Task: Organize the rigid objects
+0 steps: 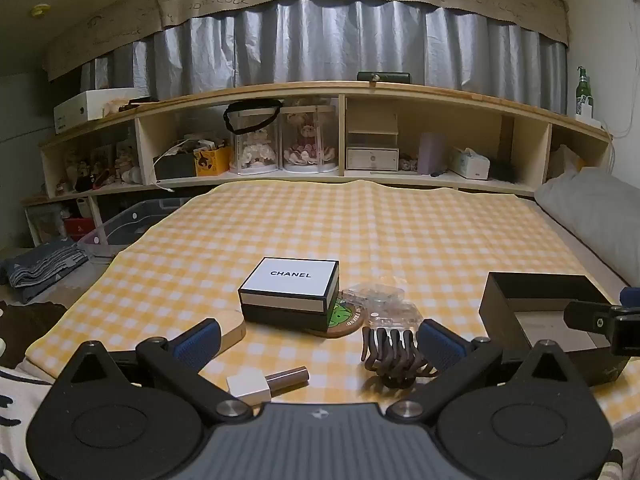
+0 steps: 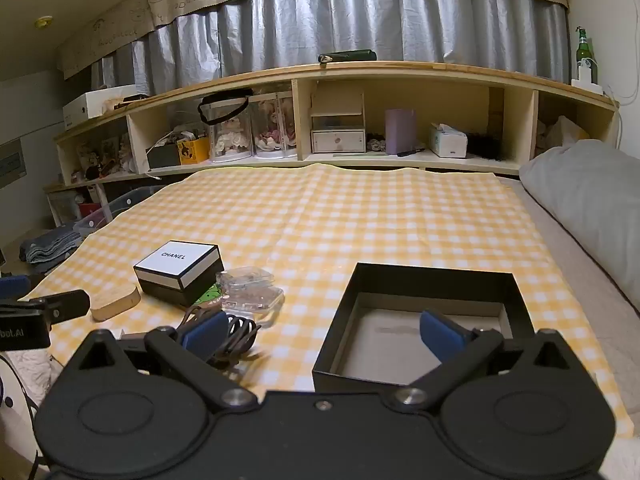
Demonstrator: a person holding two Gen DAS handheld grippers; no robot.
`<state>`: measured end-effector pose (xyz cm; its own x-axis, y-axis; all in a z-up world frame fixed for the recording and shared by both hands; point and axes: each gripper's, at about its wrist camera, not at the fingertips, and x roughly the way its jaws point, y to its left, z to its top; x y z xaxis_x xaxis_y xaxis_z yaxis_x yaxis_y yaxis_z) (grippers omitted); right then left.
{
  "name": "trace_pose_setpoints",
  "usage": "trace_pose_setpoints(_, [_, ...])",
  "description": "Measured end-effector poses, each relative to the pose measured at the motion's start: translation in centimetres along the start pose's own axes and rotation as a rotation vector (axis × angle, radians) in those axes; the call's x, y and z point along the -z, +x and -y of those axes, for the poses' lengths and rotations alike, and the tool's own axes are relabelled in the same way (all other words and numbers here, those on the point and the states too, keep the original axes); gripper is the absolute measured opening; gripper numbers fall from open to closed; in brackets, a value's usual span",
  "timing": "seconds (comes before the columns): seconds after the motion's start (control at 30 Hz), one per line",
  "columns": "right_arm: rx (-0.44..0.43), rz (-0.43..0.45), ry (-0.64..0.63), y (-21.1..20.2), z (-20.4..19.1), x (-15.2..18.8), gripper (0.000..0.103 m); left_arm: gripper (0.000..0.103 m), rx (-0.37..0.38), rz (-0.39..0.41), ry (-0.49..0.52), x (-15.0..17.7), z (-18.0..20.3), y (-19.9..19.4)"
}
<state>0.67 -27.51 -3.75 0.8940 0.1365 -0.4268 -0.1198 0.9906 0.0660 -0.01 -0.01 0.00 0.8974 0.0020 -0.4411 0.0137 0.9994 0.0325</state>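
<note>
On the yellow checked cloth lie a black-and-white Chanel box, a round green coaster half under it, clear plastic cases, a brown hair claw, a lipstick with a white cap and a wooden piece. An open, empty black box sits to the right. My left gripper is open above the lipstick and claw. My right gripper is open, its right finger over the black box.
A long wooden shelf with dolls, small drawers and a tissue box runs along the far side under grey curtains. A grey pillow lies at the right. Folded clothes and a clear bin sit at the left.
</note>
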Motion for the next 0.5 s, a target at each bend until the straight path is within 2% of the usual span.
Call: trace_pose_setpoints(0.5, [0.002, -0.005, -0.005, 0.06, -0.04, 0.10, 0.103, 0.103, 0.003, -0.005, -0.004, -0.01, -0.02, 0.01])
